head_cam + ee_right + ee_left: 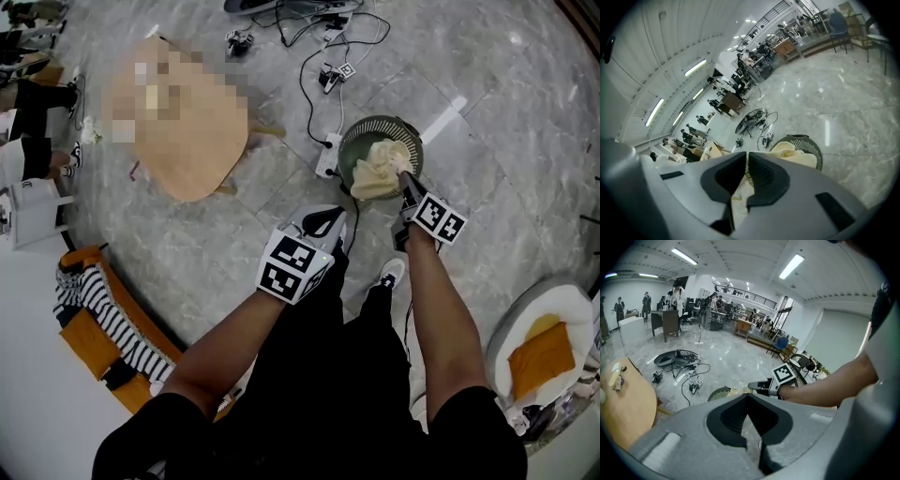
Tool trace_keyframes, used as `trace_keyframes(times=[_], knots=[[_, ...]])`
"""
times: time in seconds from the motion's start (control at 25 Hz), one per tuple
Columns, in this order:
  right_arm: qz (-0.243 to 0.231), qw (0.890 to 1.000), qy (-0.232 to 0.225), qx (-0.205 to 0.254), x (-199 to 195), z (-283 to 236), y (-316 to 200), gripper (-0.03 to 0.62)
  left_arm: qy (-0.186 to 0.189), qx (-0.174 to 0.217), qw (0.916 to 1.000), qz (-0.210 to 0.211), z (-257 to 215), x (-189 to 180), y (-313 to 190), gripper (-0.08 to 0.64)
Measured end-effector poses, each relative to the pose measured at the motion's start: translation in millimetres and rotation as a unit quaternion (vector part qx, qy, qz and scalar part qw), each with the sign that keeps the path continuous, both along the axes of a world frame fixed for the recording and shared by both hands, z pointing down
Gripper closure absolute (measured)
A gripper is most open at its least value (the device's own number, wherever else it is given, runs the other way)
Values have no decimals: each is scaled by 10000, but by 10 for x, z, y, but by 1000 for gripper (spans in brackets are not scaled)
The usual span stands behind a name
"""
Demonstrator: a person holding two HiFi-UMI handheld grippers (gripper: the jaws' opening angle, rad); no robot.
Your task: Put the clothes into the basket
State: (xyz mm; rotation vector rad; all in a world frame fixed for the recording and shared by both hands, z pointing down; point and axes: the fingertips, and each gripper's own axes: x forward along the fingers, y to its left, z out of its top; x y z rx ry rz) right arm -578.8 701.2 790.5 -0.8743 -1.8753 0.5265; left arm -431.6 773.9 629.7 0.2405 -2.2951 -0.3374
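Note:
A dark green round basket (405, 131) stands on the marble floor ahead of me. A cream garment (376, 171) drapes over its near rim and into it. My right gripper (405, 177) is shut on this garment just above the basket's near edge. In the right gripper view the cream garment (793, 154) runs from between the jaws toward the basket (812, 146). My left gripper (326, 221) hangs lower and to the left of the basket, shut with nothing in it. The left gripper view shows the basket (720, 393) and the right gripper (757, 386) beyond its jaws.
A round wooden table (202, 155) stands to the left of the basket. Cables and a white power strip (327, 157) lie on the floor beside and behind the basket. Striped clothes (92, 306) lie on an orange seat at left. An orange cloth (541, 357) rests on a white seat at right.

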Motion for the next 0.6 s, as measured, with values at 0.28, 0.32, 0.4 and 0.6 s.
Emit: trace_keyframes(times=[0.28, 0.32, 0.4, 0.6], knots=[[-173, 9925, 667, 1007, 538, 841, -834, 560, 176, 109, 9998, -16, 207, 119, -107, 560], [-154, 9914, 728, 1074, 617, 891, -958, 560, 186, 120, 9998, -15, 220, 126, -138, 560], [-155, 9895, 818, 1182, 787, 955, -1176, 560, 198, 139, 9997, 8, 230, 142, -203, 560], [-452, 9796, 1025, 1667, 1225, 1135, -1594, 561, 202, 143, 9996, 105, 198, 155, -344, 560]])
